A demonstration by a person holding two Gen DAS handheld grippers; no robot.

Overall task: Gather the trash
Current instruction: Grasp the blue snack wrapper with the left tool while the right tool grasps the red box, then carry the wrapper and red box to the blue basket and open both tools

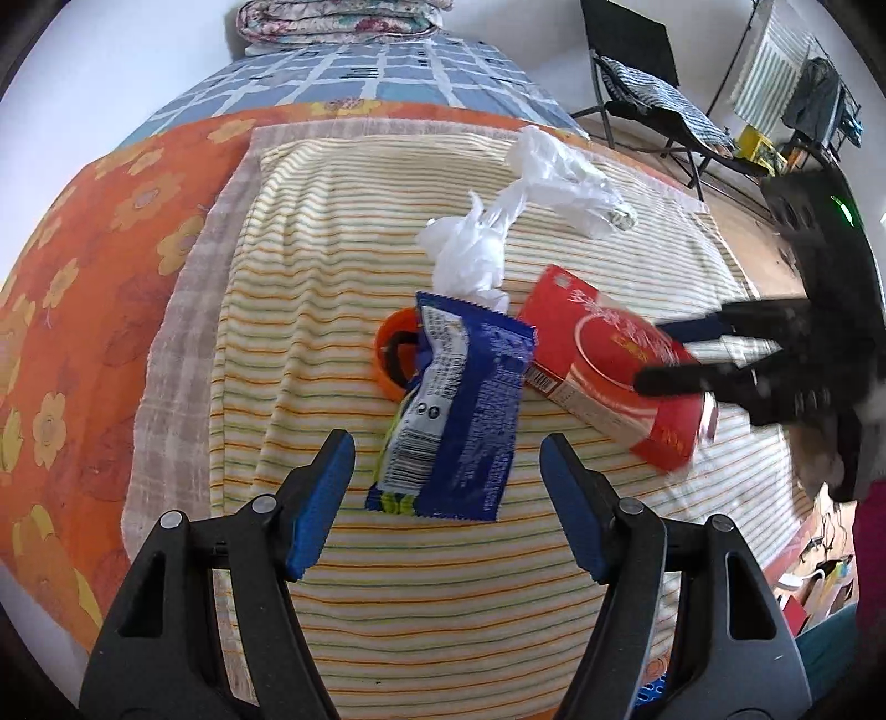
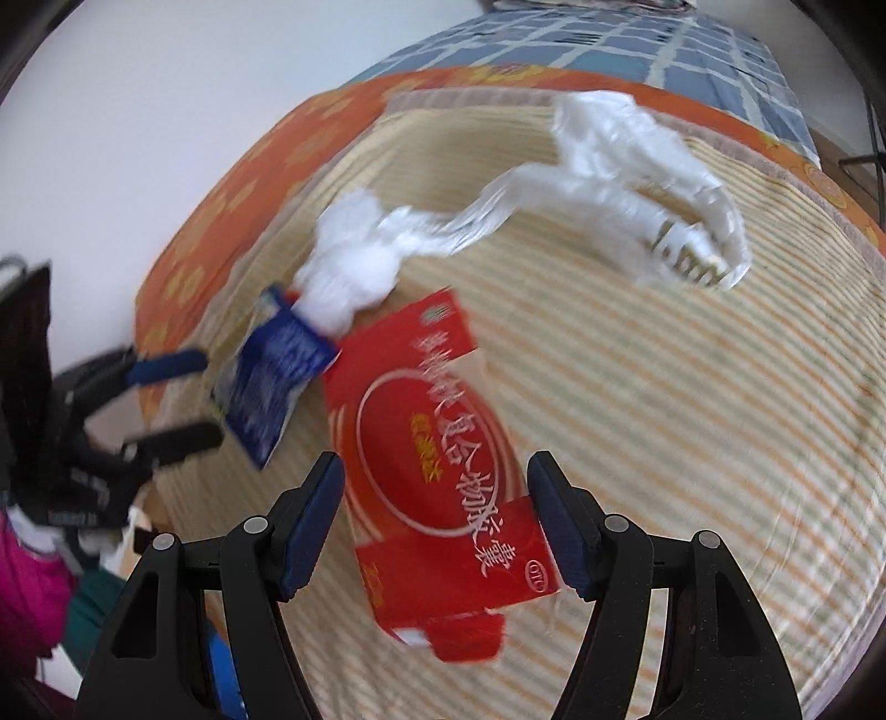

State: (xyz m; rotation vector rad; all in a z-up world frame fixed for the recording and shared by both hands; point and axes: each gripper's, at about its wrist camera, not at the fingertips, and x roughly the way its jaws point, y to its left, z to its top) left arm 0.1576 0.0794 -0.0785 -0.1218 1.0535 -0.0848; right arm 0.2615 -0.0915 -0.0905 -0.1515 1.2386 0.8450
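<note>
On a striped towel (image 1: pixel 387 581) lies a blue snack wrapper (image 1: pixel 465 410), partly covering an orange tape roll (image 1: pixel 387 354). My left gripper (image 1: pixel 447 443) hangs open over the wrapper's near end, and its pads do not touch it. A red carton (image 2: pixel 437 471) lies to the wrapper's right. My right gripper (image 2: pixel 436 462) is open and straddles the carton, which is blurred along with the towel. A crumpled clear plastic bag (image 1: pixel 531 194) stretches behind both. The right gripper (image 1: pixel 653 357) also shows in the left wrist view, and the left gripper (image 2: pixel 213 397) in the right wrist view.
The towel covers an orange flowered sheet (image 1: pixel 83 249) on a bed with a blue checked cover (image 1: pixel 387 72). A folded quilt (image 1: pixel 338 22) sits at the head. A folding chair (image 1: pixel 653 83) and a clothes rack (image 1: pixel 803 83) stand on the floor to the right.
</note>
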